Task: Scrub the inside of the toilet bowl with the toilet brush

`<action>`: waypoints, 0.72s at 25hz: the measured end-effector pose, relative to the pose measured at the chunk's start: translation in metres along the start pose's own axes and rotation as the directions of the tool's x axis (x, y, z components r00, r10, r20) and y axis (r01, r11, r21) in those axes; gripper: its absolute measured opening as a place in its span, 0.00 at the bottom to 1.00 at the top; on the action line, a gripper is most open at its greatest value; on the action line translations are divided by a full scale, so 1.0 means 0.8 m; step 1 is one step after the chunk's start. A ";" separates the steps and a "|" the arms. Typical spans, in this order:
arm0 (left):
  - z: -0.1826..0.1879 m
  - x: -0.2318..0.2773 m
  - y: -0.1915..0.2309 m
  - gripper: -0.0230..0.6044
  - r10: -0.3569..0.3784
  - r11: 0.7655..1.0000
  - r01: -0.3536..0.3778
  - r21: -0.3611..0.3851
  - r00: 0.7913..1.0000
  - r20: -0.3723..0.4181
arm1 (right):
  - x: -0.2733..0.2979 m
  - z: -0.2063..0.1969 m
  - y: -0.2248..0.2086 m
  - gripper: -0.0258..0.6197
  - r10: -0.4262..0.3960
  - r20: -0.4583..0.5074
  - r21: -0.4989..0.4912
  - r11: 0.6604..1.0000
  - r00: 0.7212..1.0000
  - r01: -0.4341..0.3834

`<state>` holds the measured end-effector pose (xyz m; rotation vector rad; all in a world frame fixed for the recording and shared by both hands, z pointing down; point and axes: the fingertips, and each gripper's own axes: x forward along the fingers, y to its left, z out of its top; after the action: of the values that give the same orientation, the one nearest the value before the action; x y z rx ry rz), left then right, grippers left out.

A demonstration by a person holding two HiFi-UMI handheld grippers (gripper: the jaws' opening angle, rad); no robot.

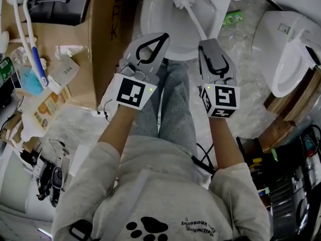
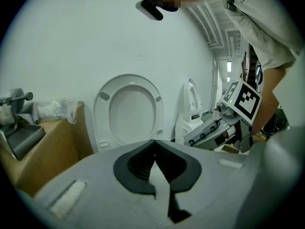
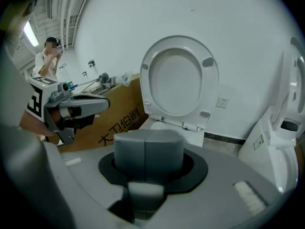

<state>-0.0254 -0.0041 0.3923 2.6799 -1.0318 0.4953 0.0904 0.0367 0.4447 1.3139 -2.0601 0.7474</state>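
the right gripper has its jaws closed on the white handle of the toilet brush, and the bristle head sits inside the toilet bowl at 12 o'clock of the head view. the left gripper hovers at 9 o'clock from the right one, above the near rim. its jaws are pressed together at the tips with nothing between them.

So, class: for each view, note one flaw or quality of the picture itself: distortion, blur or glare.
Head view: sharp, evenly lit, toilet bowl nearly washed out. Left gripper view: fisheye, dark corners, a mosaic patch at the top. Right gripper view: fisheye too, near fingers soft, the raised seat crisp.
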 end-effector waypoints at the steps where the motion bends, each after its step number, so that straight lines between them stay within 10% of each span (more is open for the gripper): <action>1: -0.004 0.001 0.000 0.03 -0.002 1.000 0.002 -0.004 1.000 -0.002 | 0.002 -0.004 -0.001 0.28 -0.002 -0.004 0.002 1.000 1.000 0.002; 18: -0.072 0.018 -0.018 0.03 -0.032 0.996 0.026 -0.088 0.997 -0.070 | 0.032 -0.080 -0.001 0.28 -0.008 -0.122 0.015 1.000 0.993 0.009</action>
<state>-0.0189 0.0163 0.4497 2.5777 -0.9700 0.5246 0.0930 0.0670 0.5061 1.2532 -1.9549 0.8211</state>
